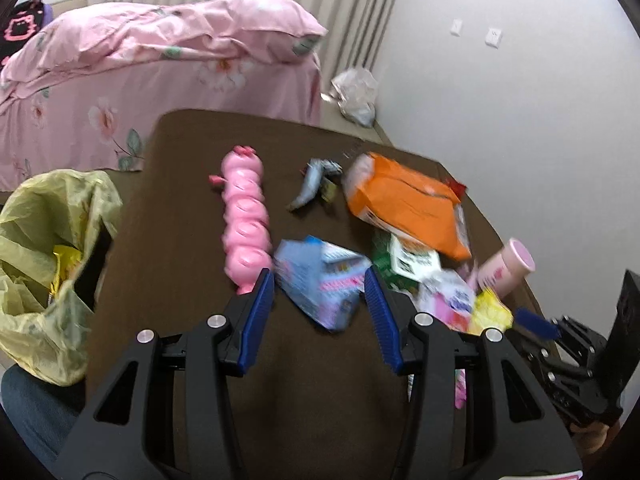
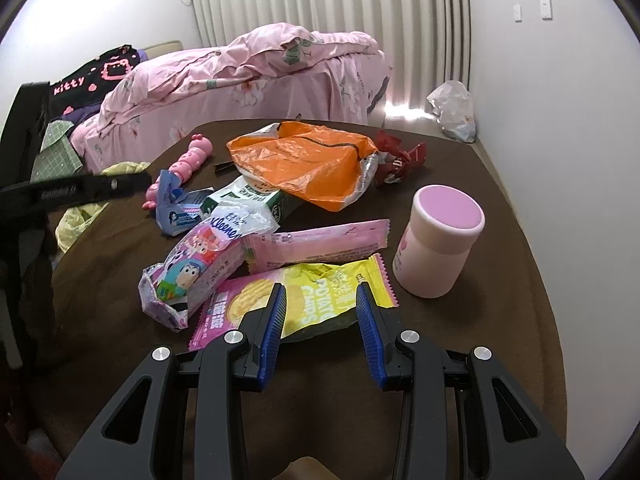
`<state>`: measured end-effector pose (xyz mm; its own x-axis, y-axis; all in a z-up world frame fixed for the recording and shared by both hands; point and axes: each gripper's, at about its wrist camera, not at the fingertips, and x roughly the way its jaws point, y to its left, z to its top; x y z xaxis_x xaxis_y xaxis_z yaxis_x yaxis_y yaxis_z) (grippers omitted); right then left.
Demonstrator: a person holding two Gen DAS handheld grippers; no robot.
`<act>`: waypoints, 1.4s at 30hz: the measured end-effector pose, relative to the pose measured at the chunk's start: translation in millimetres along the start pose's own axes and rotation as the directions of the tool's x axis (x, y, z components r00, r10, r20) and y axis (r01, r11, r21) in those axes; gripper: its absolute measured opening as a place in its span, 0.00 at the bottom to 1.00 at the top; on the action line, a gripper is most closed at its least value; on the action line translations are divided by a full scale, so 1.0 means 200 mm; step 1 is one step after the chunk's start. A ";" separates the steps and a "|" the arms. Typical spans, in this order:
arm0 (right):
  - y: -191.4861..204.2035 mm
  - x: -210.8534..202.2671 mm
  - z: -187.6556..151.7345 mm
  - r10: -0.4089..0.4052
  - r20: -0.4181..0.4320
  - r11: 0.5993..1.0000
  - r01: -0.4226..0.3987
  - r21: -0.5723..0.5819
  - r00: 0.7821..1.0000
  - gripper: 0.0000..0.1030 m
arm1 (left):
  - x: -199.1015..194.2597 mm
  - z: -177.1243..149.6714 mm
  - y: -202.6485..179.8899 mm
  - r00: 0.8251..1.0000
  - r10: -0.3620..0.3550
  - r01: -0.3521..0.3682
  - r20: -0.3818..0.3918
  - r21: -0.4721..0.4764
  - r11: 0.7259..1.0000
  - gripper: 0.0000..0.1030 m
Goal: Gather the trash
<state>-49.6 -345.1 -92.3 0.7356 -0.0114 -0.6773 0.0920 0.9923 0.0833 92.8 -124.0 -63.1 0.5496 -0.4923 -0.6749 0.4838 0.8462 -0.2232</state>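
We hold both grippers spread and empty over the desk (image 2: 500, 208). The left gripper (image 1: 320, 280) hovers at the crumpled blue wrapper (image 1: 320, 280) beside the pink toy (image 1: 244, 216); the right gripper (image 2: 322, 296) brackets the yellow chip bag (image 2: 320, 292). Both look featherlight, crinkly and slippery, so we judge a pinch on a raised crease best. The lined bin (image 1: 44, 264) waits left.

Dark brown tabletop (image 2: 500, 216), crumpled orange plastic bag (image 2: 304, 160), yellow-and-pink potato chips packet (image 2: 320, 292), pale pink cylindrical canister (image 2: 438, 240), pink floral-patterned bedcover (image 1: 132, 80), yellow-green bin liner (image 1: 44, 216)
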 end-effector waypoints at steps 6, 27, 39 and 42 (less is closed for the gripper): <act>0.00 0.01 0.00 -0.003 -0.011 1.000 0.003 0.007 1.000 0.33 | 0.14 0.10 -0.02 0.998 0.047 -0.045 -0.031 0.072 0.996 0.44; 0.02 -0.04 -0.01 0.061 -0.017 0.998 -0.060 0.030 0.998 0.38 | -0.17 -0.10 0.07 0.996 0.019 -0.003 -0.090 0.174 0.985 0.11; 0.20 0.10 -0.04 0.098 -0.143 0.992 -0.109 -0.071 0.985 0.43 | -0.20 -0.15 0.10 0.993 0.074 -0.062 -0.089 0.133 0.989 0.32; 0.17 0.06 -0.08 0.091 -0.154 0.992 -0.103 -0.071 0.984 0.43 | -0.21 -0.15 0.09 0.994 0.061 -0.049 -0.093 0.123 0.991 0.33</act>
<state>-48.6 -309.1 -109.3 0.6284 0.0982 -0.7716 -0.0319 0.9944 0.1006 58.1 -81.7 -60.7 0.5123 -0.4188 -0.7498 0.5365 0.8378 -0.1014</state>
